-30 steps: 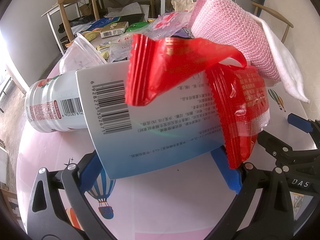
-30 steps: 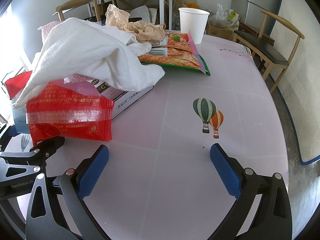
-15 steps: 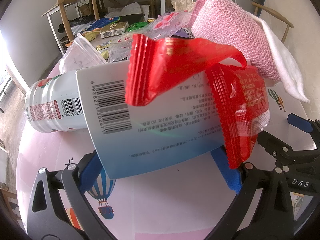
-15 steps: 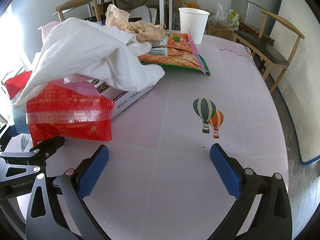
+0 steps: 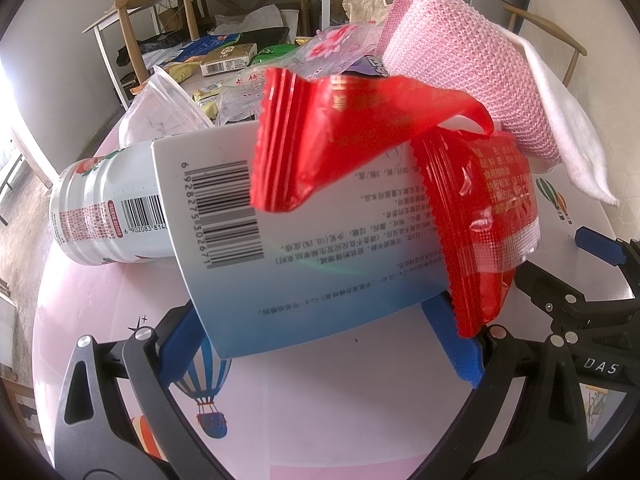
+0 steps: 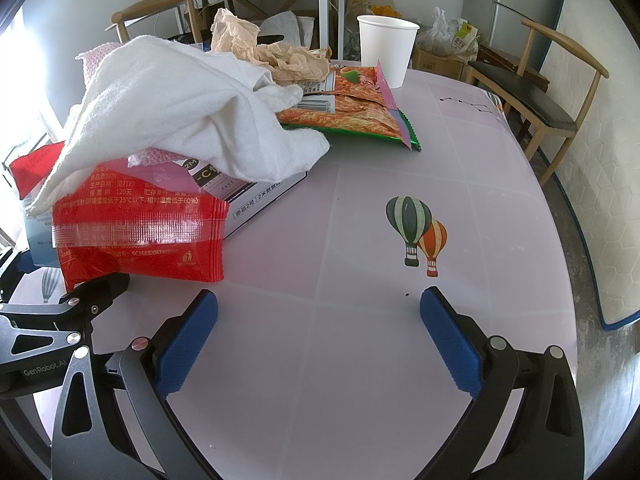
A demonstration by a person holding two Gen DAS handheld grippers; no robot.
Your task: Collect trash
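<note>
A white-and-blue barcoded box (image 5: 320, 256) lies on the pink table (image 5: 320, 400), its near edge between the wide-apart blue pads of my open left gripper (image 5: 316, 344). Whether the pads touch it, I cannot tell. Red snack wrappers (image 5: 340, 140) drape over the box. A printed can (image 5: 108, 216) lies on its side to the left, with a clear plastic cup (image 5: 160, 108) behind it. My right gripper (image 6: 318, 336) is open over bare table (image 6: 400, 380). To its left, the same red wrapper (image 6: 140, 236) lies under a white cloth (image 6: 192, 112).
An orange chip bag (image 6: 360, 116), crumpled brown paper (image 6: 260, 52) and a white paper cup (image 6: 386, 48) sit at the back. A flat carton (image 6: 264, 196) lies under the cloth. A pink mesh cloth (image 5: 452, 64) tops the pile. A wooden chair (image 6: 540, 92) stands at the right.
</note>
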